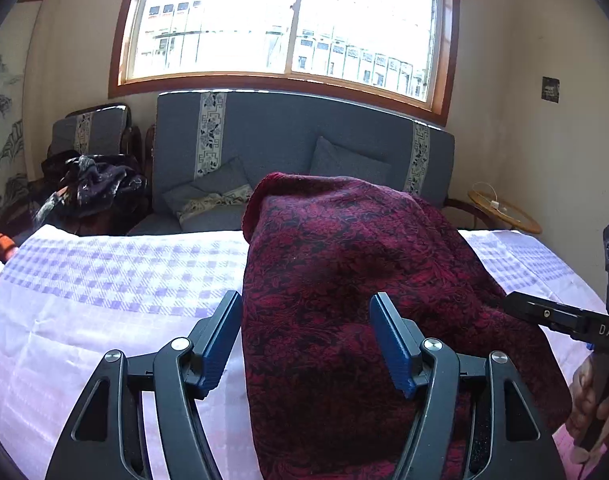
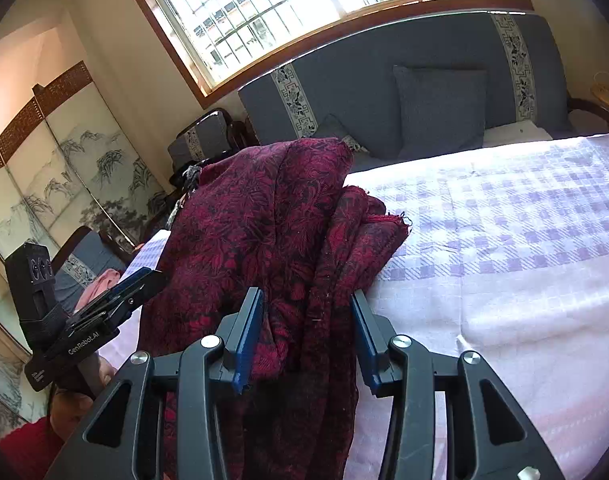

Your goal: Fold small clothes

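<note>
1. Bed [image 1: 104, 300]: checked lilac sheet carries everything; sofa [image 1: 284, 140] beyond its far edge, clear of the work.
2. Red patterned garment [image 1: 344, 280]: mid-bed, heaped high. Likely soft, limp, light; take hold at hem or corner.
3. Left gripper [image 1: 306, 340], right gripper [image 2: 306, 334]: fingers wide, cloth between, not clamped.

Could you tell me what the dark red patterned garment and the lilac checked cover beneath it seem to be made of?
The dark red patterned garment looks like a matte woven or knitted fabric with a floral pattern and fraying threads at one edge. The lilac checked cover looks like thin, smooth cloth with light creases.
</note>
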